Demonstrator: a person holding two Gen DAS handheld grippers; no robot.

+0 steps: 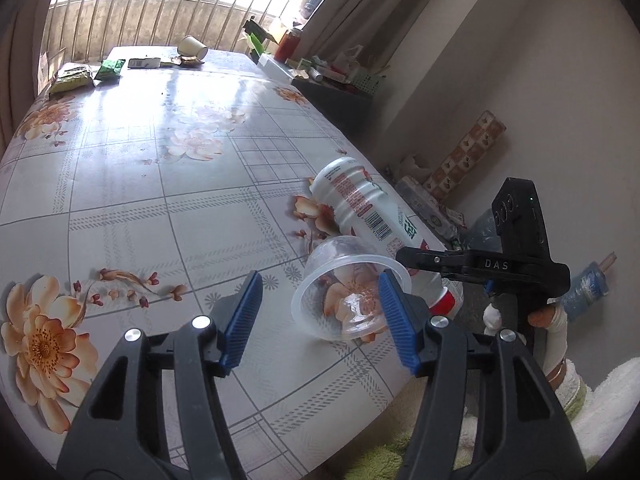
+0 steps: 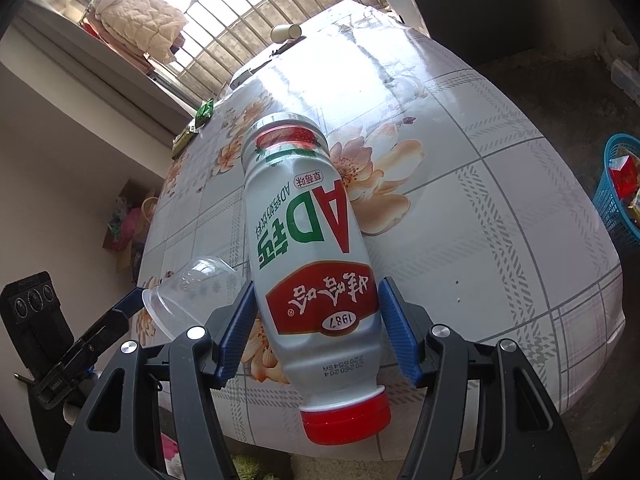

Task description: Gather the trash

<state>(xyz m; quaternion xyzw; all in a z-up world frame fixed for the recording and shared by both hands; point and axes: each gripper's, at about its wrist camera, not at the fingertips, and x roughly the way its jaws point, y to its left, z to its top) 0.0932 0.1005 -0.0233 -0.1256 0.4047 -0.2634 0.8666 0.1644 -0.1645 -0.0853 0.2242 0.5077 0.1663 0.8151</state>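
A glossy floral oilcloth covers the surface point(image 1: 160, 200), printed with grey checks and large peach blossoms, and the window light glares off it. Near its front edge lies a white plastic drink bottle point(image 2: 308, 256) on its side, its red ribbed cap point(image 2: 346, 416) jutting past the edge toward the right wrist camera. The body is smooth, slightly waisted, with a red and green printed label.

The right gripper point(image 2: 316, 332) straddles this bottle: its blue ridged fingers point(image 2: 396, 336) stand apart, one on each side of the body. The left one lies right against it; a gap shows at the right one, so there is no squeeze.

Just beside the bottle a clear, thin-walled plastic cup point(image 1: 348, 292) lies tipped on its side, mouth toward the left wrist camera, the blossom print showing through it. The left gripper point(image 1: 320, 312) is spread open; one blue finger point(image 1: 394, 312) overlaps the cup's rim and the other stands clear on bare cloth, so nothing is gripped.

At the far end sit a toppled paper cup point(image 1: 192, 46), green snack wrappers point(image 1: 108, 68) and a flat packet. A cluttered side shelf point(image 1: 332, 76) stands beyond the surface's right edge. In the right wrist view, a blue mesh basket point(image 2: 618, 192) holding red packaging sits on the floor.
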